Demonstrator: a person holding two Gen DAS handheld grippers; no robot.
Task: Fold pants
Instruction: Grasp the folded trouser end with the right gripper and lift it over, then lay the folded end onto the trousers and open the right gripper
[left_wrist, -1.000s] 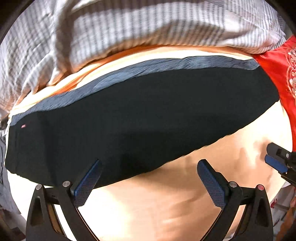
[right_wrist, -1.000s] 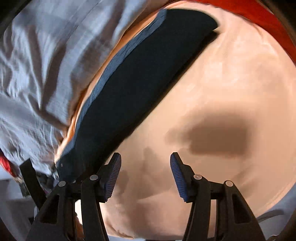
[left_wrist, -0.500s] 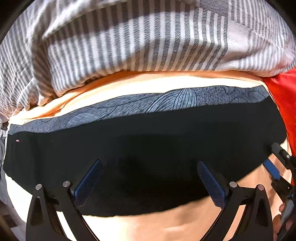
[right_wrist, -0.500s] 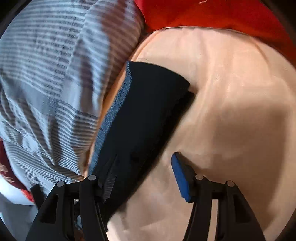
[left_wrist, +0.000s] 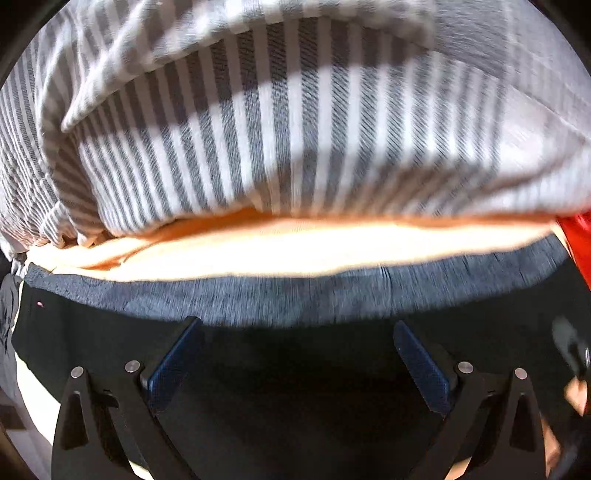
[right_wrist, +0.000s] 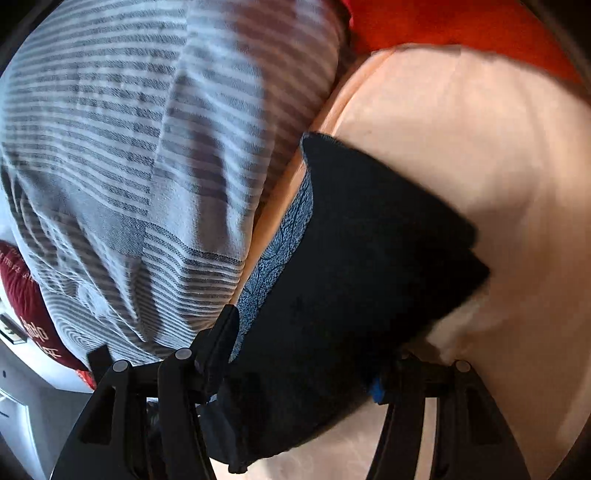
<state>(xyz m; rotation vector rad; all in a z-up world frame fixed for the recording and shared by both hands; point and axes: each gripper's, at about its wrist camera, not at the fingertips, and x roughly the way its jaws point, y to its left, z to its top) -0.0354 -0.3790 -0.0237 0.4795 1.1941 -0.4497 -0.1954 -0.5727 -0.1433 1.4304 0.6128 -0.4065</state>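
Pants, folded on the peach sheet, now lie under both claws, which slid over them: left gripper gapes above; right gripper straddles one end unclamped, ready for another fold.

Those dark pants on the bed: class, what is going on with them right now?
A person holding two grippers is folding dark navy pants with a patterned blue waistband, lying on a peach sheet beside a grey striped duvet. The left gripper hangs open above the fabric. The right gripper straddles one end of the pants, its fingers not visibly pressing.
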